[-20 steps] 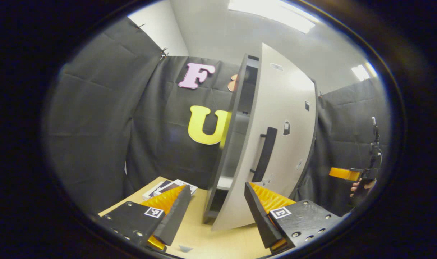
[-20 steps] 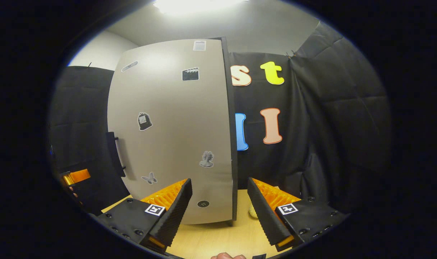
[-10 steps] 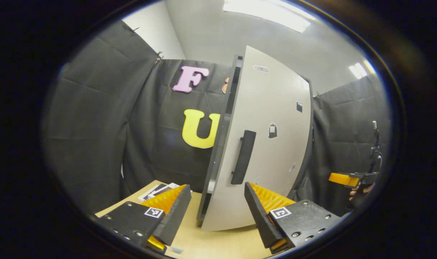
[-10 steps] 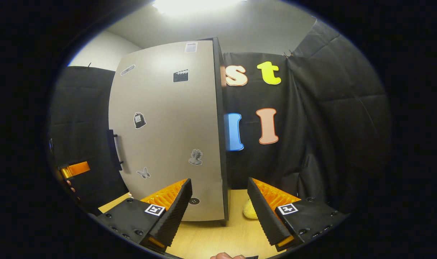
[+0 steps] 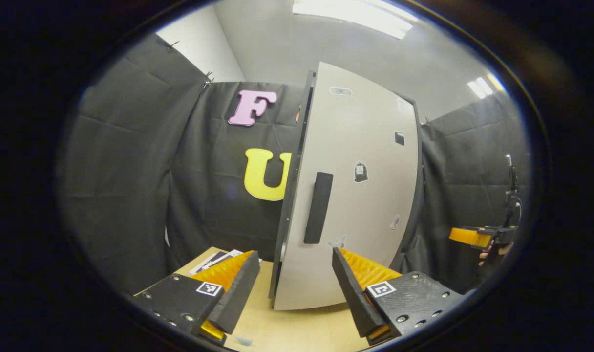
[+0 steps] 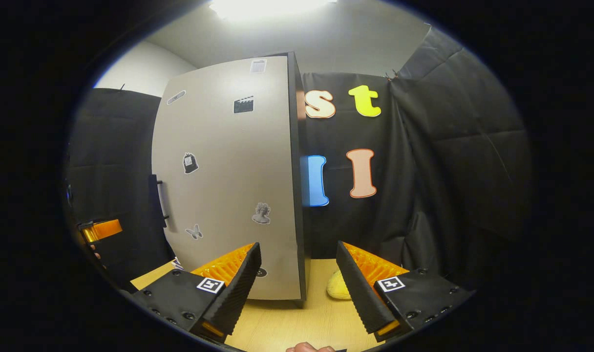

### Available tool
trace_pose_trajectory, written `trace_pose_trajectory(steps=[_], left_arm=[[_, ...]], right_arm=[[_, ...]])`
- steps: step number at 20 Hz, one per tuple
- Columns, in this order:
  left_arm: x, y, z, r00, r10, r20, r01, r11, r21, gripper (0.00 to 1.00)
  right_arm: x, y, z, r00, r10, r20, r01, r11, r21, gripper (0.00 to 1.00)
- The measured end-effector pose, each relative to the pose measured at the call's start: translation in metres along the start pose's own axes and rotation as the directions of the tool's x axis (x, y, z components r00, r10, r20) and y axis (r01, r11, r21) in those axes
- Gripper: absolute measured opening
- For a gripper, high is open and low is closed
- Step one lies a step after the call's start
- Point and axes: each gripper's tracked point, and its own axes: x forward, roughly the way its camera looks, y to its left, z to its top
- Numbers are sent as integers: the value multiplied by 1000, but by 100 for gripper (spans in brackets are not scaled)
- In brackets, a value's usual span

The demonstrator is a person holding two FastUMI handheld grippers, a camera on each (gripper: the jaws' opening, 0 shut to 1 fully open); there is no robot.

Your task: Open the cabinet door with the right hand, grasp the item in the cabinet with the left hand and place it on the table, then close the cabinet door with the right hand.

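Left claw [image 5: 294, 288]: fingers spread apart, nothing between them; it hangs above the surface [image 5: 302, 332], facing the cabinet door.
Right claw [image 6: 297, 288]: fingers apart, holding nothing, above the surface [image 6: 302, 322] in front of the door's hinge-side edge. In the left gripper view it appears far right [image 5: 473, 237], with the hand [image 5: 492, 252] that holds it, well apart from the door.
Cabinet door [image 5: 355, 195]: pale panel with small stickers, nearly flush with the cabinet body; a narrow dark gap shows along its handle-side edge in the left gripper view.
Handle [image 5: 318, 207]: dark vertical bar on the door near that edge, seen face-on in the left gripper view; in the right gripper view [image 6: 156, 200] it shows edge-on at the door's far side.
Item [image 6: 337, 286]: a pale yellow rounded object lying on the surface to the right of the cabinet, partly behind a finger of the right claw; its kind cannot be told.
Flat printed items [image 5: 214, 259]: lying on the surface left of the cabinet, behind the left claw's finger.
Cabinet interior: hidden by the door.
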Motion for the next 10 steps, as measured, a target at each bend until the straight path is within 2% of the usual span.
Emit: trace_pose_trajectory(steps=[3, 4, 6, 7, 10], left_arm=[[3, -2, 0, 1000, -4, 0, 4, 1000, 6, 91], [4, -3, -1, 1000, -6, -1, 6, 1000, 5, 88], [4, -8, -2, 1000, -21, -2, 21, 1000, 2, 92], [5, -10, -1, 1000, -29, 1, 29, 1000, 0, 88], [4, -13, -1, 999, -36, -2, 36, 999, 8, 91]], right_arm=[[-1, 0, -1, 1000, -9, -5, 9, 1000, 11, 98], [-1, -2, -2, 1000, -16, -5, 16, 1000, -2, 98], [-2, -3, -5, 1000, -23, -9, 23, 999, -30, 98], [-3, -3, -6, 1000, -22, -10, 22, 999, -33, 98], [-3, -4, -8, 1000, -18, -18, 18, 1000, -11, 98]])
